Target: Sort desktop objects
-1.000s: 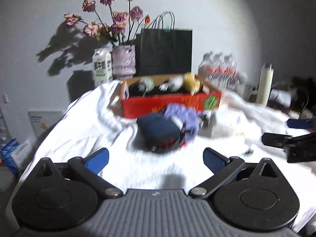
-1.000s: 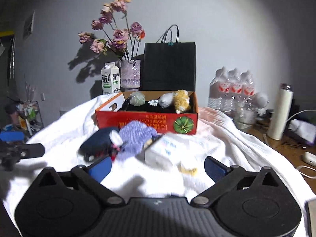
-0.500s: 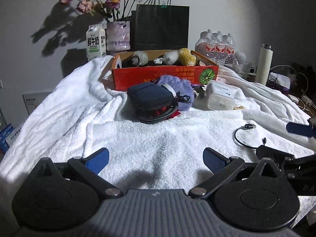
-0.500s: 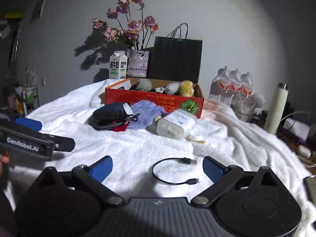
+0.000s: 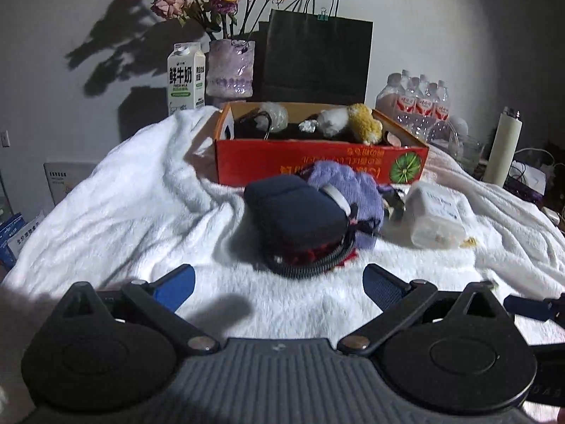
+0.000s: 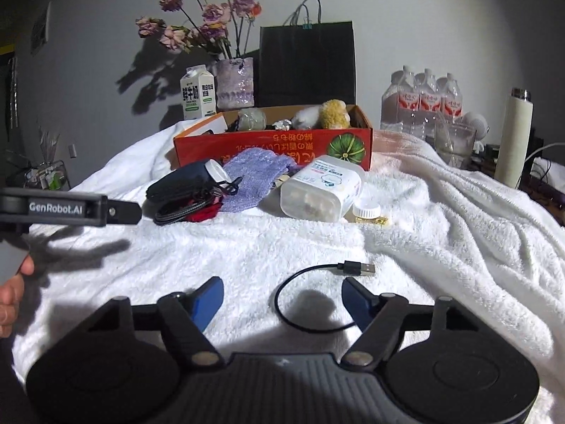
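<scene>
Black and thin, the USB cable [image 6: 310, 296] lies looped on the white towel [image 6: 441, 247] well short of the orange box [image 6: 275, 148] (the sorting bin, I judge). Its loop sits between the closing jaws of the right gripper [image 6: 282, 300], plug end pointing right, not yet pinched. The left gripper [image 5: 279, 286], jaws apart and empty, faces the navy pouch [image 5: 296, 212] nearer that box.
</scene>
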Demonstrator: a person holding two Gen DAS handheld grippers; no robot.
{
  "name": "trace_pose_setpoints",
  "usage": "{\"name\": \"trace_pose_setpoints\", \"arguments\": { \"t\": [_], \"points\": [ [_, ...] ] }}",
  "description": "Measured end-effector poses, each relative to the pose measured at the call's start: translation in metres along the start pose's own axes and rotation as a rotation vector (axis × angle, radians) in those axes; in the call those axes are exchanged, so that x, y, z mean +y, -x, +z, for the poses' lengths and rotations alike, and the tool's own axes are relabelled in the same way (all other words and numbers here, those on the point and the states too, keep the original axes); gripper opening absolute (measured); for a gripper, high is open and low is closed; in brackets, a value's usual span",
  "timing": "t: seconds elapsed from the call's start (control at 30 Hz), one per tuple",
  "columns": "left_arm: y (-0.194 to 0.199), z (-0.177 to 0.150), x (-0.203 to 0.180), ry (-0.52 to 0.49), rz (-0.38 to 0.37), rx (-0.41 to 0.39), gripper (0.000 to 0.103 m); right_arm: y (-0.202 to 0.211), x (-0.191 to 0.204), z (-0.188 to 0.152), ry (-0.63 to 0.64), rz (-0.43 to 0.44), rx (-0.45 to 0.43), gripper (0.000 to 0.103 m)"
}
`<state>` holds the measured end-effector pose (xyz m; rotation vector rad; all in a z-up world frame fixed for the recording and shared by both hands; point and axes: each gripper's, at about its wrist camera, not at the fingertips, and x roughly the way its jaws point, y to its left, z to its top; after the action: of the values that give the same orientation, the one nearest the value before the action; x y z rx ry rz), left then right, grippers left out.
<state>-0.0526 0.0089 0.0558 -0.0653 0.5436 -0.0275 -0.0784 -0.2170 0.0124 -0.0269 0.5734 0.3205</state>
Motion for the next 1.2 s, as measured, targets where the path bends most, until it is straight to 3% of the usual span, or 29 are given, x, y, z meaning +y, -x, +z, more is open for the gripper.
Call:
{"name": "trace_pose_setpoints", "arguments": {
  "t": [0.07,0.2,0.27,0.37,0.5,0.6,0.77,0.87,1.2],
  "points": [
    [-0.006,0.007,-0.004,-0.015,-0.035,-0.021,0.103,-0.011,0.0,0.002,-0.004,-0.003,0.019,0.058],
    [-0.022,0.029,-0.021,-0.095,-0.102,-0.104,0.101,-0.029,-0.001,0.004,0.004,-0.023,0.029,0.027],
    [-0.039,0.042,-0.031,-0.141,-0.106,-0.115,0.089,-0.035,0.0,0.008,0.009,-0.027,0.035,0.021],
    [-0.073,0.054,-0.041,-0.184,-0.105,-0.057,0.071,-0.037,-0.003,0.01,-0.002,-0.014,0.044,0.017],
    [-0.103,0.052,-0.055,-0.29,-0.104,0.0,0.072,-0.036,-0.011,0.011,-0.032,-0.008,0.047,0.006],
    [-0.115,0.041,-0.06,-0.358,-0.049,0.019,0.074,-0.038,-0.015,0.013,-0.051,0.004,0.046,0.005],
    [-0.106,0.033,-0.06,-0.403,-0.021,-0.028,0.049,-0.038,-0.015,0.013,-0.068,0.011,0.042,0.005],
    [-0.094,0.03,-0.063,-0.423,0.0,-0.07,0.04,-0.037,-0.016,0.013,-0.072,0.013,0.036,0.005],
    [-0.063,0.022,-0.067,-0.437,-0.004,-0.12,0.033,-0.027,-0.016,0.01,-0.077,0.009,0.02,0.005]
  ]
}}
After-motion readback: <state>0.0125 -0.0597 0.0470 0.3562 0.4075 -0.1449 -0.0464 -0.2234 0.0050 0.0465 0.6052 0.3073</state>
